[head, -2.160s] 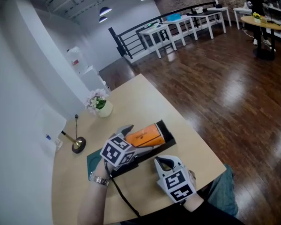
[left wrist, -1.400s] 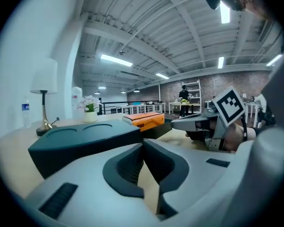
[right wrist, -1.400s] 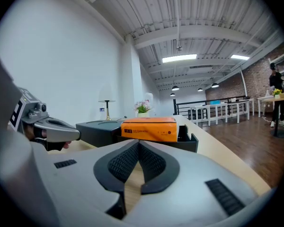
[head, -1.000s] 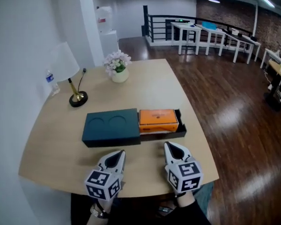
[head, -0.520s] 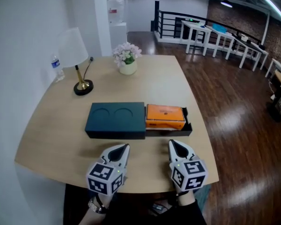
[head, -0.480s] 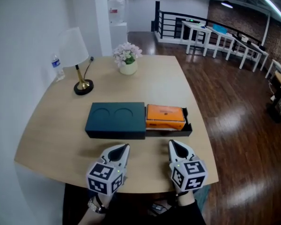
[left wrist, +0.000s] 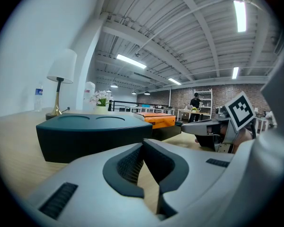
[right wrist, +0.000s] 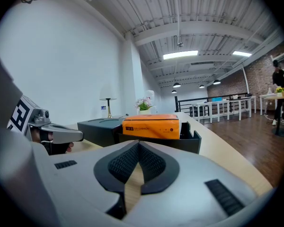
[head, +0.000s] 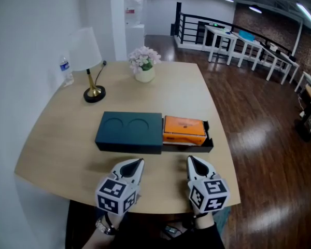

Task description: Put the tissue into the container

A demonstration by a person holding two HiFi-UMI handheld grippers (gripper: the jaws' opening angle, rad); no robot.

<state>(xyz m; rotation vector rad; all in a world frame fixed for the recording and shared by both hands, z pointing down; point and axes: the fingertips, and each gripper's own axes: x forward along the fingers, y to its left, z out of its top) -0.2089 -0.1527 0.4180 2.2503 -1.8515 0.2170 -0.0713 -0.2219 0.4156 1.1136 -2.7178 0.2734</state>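
Nearest me runs a bare strip of pale wooden tabletop (head: 162, 162). Across it, a dark teal rectangular box (head: 129, 132) and an orange tissue pack (head: 184, 130) in a black open tray (head: 208, 144) bar the way. Behind them the table lies open, except for a white-shaded brass lamp (head: 88, 56) and a white flowerpot (head: 144, 74) at the back.

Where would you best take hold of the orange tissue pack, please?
Grip the orange tissue pack by its upper long edges, coming from above with the right gripper. It lies flat in the black tray, only its top standing clear of the walls, and the dark box blocks its left end.
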